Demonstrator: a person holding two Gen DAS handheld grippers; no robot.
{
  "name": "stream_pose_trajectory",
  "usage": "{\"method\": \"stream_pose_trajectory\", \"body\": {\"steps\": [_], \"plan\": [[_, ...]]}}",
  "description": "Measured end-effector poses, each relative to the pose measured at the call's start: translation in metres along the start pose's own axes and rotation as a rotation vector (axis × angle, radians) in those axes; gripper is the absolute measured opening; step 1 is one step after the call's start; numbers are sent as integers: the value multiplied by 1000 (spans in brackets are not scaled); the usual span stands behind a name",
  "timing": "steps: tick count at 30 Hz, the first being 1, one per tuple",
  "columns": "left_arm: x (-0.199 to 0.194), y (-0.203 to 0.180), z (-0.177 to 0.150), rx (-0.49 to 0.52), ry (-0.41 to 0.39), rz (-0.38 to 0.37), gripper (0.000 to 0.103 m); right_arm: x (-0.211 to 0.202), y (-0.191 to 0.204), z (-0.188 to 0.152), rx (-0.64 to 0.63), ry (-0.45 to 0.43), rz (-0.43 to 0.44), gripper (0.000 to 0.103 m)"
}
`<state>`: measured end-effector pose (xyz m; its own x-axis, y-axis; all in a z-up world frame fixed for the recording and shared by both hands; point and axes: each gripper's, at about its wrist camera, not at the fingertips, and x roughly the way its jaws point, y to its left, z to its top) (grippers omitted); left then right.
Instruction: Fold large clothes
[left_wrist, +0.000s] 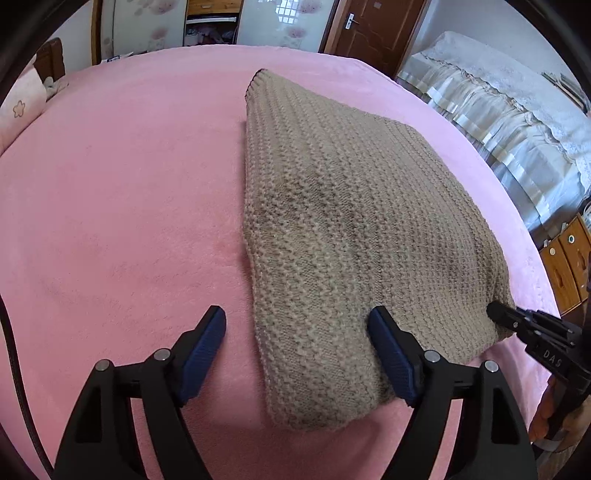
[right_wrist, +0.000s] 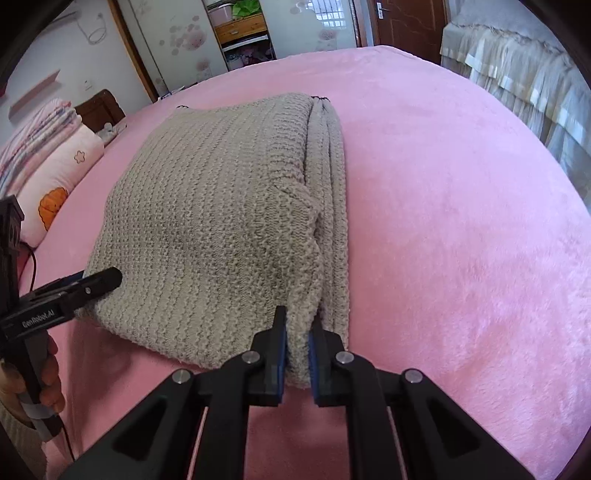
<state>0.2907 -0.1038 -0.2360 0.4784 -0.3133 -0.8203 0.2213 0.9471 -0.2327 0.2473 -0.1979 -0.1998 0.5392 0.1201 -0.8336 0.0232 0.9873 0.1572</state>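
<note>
A beige knitted sweater (left_wrist: 340, 229) lies folded into a thick stack on the pink bed. My left gripper (left_wrist: 299, 339) is open, its jaws wide apart over the sweater's near left edge. My right gripper (right_wrist: 298, 332) is shut on the near right corner of the sweater (right_wrist: 221, 221), with the knit pinched between the blue pads. The right gripper also shows at the right of the left wrist view (left_wrist: 517, 317). The left gripper shows at the left of the right wrist view (right_wrist: 99, 280).
The pink blanket (right_wrist: 461, 240) covers the whole bed. Pillows (right_wrist: 62, 173) and folded bedding lie at the left. A second bed with a white frilled cover (left_wrist: 509, 122) stands to the right, a wooden cabinet (left_wrist: 565, 266) beside it. A wardrobe and a door stand behind.
</note>
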Motion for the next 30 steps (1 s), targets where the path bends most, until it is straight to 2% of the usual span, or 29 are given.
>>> {"method": "stream_pose_trajectory", "body": {"steps": [3, 5, 8, 11, 15, 17, 19, 21, 23, 24, 30], "plan": [[-22, -9, 11, 47, -24, 22, 83, -18, 5, 5, 2, -29, -18, 19], [-42, -15, 19, 60, -74, 16, 97, -37, 10, 15, -12, -97, -48, 34], [-58, -22, 43, 70, -157, 25, 103, -56, 23, 34, -51, -189, -20, 35], [-52, -31, 67, 69, -169, 22, 103, -51, 55, 65, -123, -224, -6, 34], [-24, -39, 102, 42, -148, -33, 103, -17, 93, 97, -170, -197, 39, 30], [-5, -37, 115, 22, -125, -29, 102, 5, 103, 110, -171, -160, 80, 22], [17, -29, 122, -19, -75, -51, 102, 29, 103, 121, -150, -102, 94, 16], [35, -20, 118, -59, -25, -72, 102, 51, 98, 124, -126, -49, 108, 16], [50, -15, 116, -60, -7, -33, 102, 68, 90, 122, -114, -9, 95, 10], [56, -13, 113, -53, -1, -12, 102, 70, 87, 122, -107, -10, 86, 9], [59, 12, 108, -143, 47, -76, 103, 55, 69, 118, -78, -28, 83, 1]]}}
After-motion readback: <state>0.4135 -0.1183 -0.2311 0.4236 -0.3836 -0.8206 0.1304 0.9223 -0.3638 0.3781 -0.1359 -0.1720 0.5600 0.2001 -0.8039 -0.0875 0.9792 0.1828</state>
